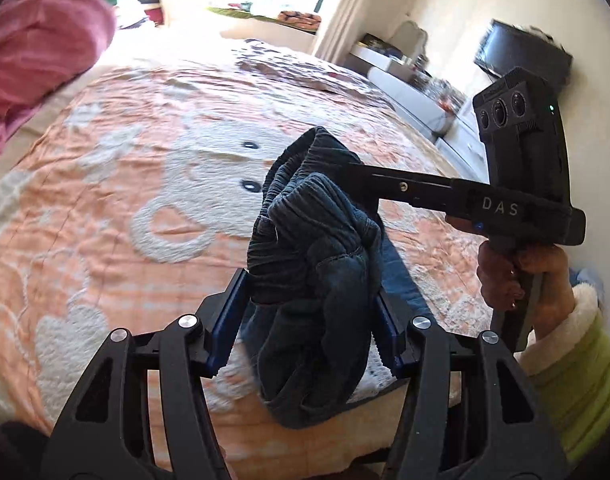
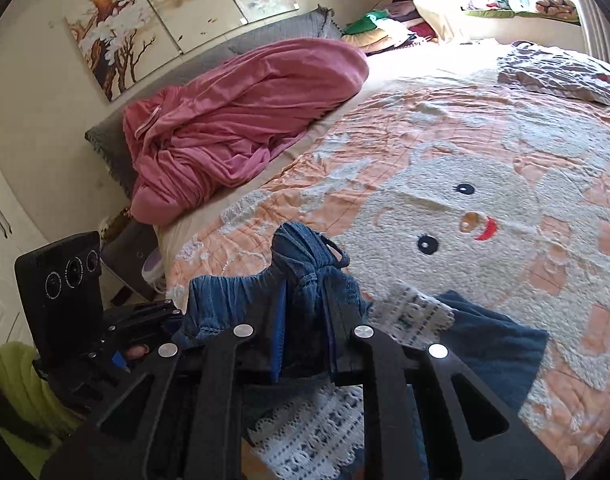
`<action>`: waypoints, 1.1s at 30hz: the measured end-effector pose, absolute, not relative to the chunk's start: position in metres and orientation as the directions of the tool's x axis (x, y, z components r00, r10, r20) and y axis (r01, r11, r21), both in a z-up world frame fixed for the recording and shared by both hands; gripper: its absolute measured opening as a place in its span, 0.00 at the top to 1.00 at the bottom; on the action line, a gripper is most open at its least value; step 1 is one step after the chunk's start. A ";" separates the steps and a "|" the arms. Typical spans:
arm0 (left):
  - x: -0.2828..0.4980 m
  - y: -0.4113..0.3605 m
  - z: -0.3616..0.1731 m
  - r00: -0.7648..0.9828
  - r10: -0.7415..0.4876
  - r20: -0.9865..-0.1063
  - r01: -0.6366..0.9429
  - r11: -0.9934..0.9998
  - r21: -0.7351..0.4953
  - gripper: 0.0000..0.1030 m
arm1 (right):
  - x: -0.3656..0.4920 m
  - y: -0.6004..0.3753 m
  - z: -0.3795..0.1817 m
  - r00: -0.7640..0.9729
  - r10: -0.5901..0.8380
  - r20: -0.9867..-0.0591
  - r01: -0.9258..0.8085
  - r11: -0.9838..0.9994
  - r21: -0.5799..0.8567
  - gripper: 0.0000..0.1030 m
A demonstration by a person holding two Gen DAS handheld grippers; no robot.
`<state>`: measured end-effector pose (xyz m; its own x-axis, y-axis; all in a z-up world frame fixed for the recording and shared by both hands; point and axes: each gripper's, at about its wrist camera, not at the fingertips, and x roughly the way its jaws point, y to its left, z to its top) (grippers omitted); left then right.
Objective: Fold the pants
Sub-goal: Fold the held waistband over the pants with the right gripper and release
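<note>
My left tongs [image 1: 311,320] point forward and down, their blue-padded jaws about half apart with a bunch of the dark blue pants [image 1: 313,240] between them. My right tongs [image 2: 305,332] are nearly closed, pinching the pants' gathered waistband. In the left wrist view my right hand [image 1: 517,276] wraps that tool's handle, its green sleeve [image 1: 581,380] with a cream cuff.

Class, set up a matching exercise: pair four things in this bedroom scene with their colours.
Things:
1. pants
2. crumpled blanket
3. bedspread
4. person's sleeve

Colours:
A. peach with a white cartoon face
B. lime green
C. dark blue
D. pink

Pairs: 1-C, 2-D, 3-A, 4-B
</note>
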<state>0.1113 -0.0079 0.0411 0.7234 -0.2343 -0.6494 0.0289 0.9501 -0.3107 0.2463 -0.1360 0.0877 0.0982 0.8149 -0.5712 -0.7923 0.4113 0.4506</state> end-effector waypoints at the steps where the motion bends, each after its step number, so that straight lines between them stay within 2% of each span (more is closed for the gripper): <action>1: 0.116 -0.019 0.039 0.715 -0.229 -0.660 0.043 0.957 -0.286 0.52 | 0.249 -0.146 0.084 0.103 0.815 -0.571 -0.783 0.420 0.458 0.77; 3: 0.124 -0.037 0.033 0.704 -0.229 -0.673 0.071 0.965 -0.253 0.50 | 0.257 -0.169 0.074 0.118 0.813 -0.571 -0.744 0.453 0.492 0.69; 6: 0.129 -0.058 0.023 0.683 -0.271 -0.679 0.123 0.958 -0.259 0.49 | 0.265 -0.200 0.063 0.145 0.815 -0.562 -0.683 0.493 0.539 0.65; 7: 0.129 -0.065 0.020 0.677 -0.277 -0.682 0.138 0.958 -0.253 0.48 | 0.265 -0.207 0.060 0.149 0.813 -0.563 -0.666 0.503 0.551 0.55; 10: 0.127 -0.078 0.011 0.664 -0.299 -0.685 0.181 0.953 -0.241 0.44 | 0.264 -0.218 0.054 0.144 0.808 -0.571 -0.625 0.522 0.580 0.35; 13: 0.123 -0.083 0.005 0.655 -0.328 -0.680 0.210 0.944 -0.253 0.43 | 0.263 -0.208 0.051 0.136 0.777 -0.615 -0.611 0.554 0.566 0.24; 15: 0.119 -0.088 0.002 0.647 -0.331 -0.687 0.221 0.944 -0.246 0.41 | 0.263 -0.196 0.046 0.144 0.717 -0.682 -0.588 0.617 0.523 0.14; 18: 0.115 -0.097 -0.008 0.614 -0.355 -0.705 0.245 0.935 -0.257 0.39 | 0.258 -0.185 0.036 0.160 0.651 -0.742 -0.591 0.666 0.456 0.13; 20: 0.111 -0.103 -0.012 0.607 -0.355 -0.711 0.266 0.934 -0.239 0.39 | 0.254 -0.185 0.028 0.190 0.599 -0.778 -0.602 0.697 0.390 0.20; 21: 0.110 -0.104 -0.013 0.604 -0.359 -0.712 0.274 0.932 -0.238 0.39 | 0.254 -0.187 0.022 0.195 0.564 -0.802 -0.600 0.716 0.358 0.30; 23: 0.109 -0.102 -0.013 0.591 -0.386 -0.708 0.282 0.922 -0.267 0.38 | 0.257 -0.197 0.006 0.177 0.532 -0.828 -0.578 0.737 0.350 0.31; 28: 0.097 -0.081 0.003 0.608 -0.411 -0.679 0.264 0.912 -0.315 0.34 | 0.255 -0.214 -0.003 0.182 0.549 -0.816 -0.557 0.741 0.374 0.31; 31: 0.092 -0.061 0.016 0.648 -0.383 -0.658 0.231 0.922 -0.309 0.27 | 0.252 -0.215 0.002 0.197 0.569 -0.798 -0.570 0.729 0.379 0.29; 33: 0.092 -0.048 0.022 0.672 -0.340 -0.658 0.195 0.938 -0.285 0.25 | 0.246 -0.224 0.015 0.231 0.618 -0.751 -0.580 0.708 0.404 0.29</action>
